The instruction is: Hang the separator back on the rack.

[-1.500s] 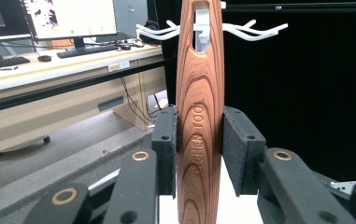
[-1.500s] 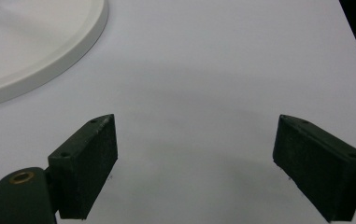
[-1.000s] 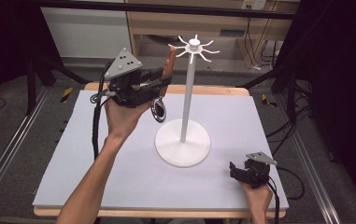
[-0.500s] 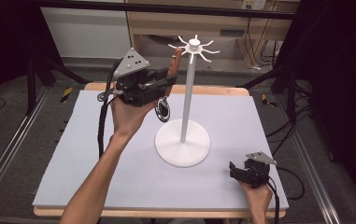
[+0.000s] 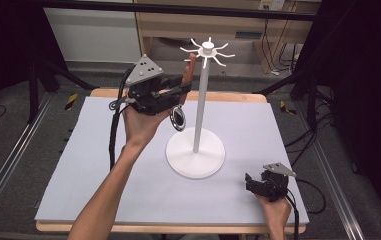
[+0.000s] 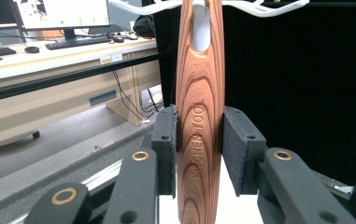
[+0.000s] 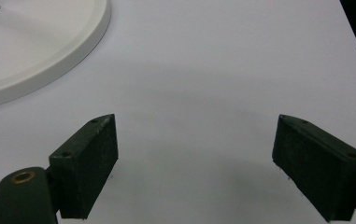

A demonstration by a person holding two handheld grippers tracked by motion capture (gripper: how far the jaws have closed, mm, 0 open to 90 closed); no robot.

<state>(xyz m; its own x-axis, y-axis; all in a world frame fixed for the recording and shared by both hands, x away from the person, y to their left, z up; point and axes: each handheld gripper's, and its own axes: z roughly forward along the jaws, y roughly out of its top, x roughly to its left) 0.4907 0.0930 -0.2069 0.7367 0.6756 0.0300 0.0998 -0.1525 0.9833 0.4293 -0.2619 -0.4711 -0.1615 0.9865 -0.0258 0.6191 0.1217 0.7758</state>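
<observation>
Since a second ago, my left gripper (image 5: pixel 180 90) has lifted a little and edged toward the top of the white stand (image 5: pixel 196 150), carrying the wooden-handled kitchen tool (image 6: pixel 200 116) with it; my right gripper (image 5: pixel 258 184) has kept its place near the right front corner of the table (image 5: pixel 78 165).

At this moment my left gripper is clamped on the tool's wooden handle, one black pad pressed against each side of it. In the left gripper view the handle stands upright between the pads, its grain running lengthwise and the words KITCHEN TOOL stamped along it. The slot near the handle's upper end sits right at one of the white hooks (image 6: pixel 269 8) at the top of the stand; I cannot tell whether the hook has passed through the slot. In the high view the tool hangs just left of the stand's pole, its round metal end (image 5: pixel 178 119) dangling below my hand, clear of the stand's base.

My right gripper rests low over the table with its jaws wide apart and nothing between them. In the right gripper view the edge of the stand's round base (image 7: pixel 49 56) lies near, up and to the left.
</observation>
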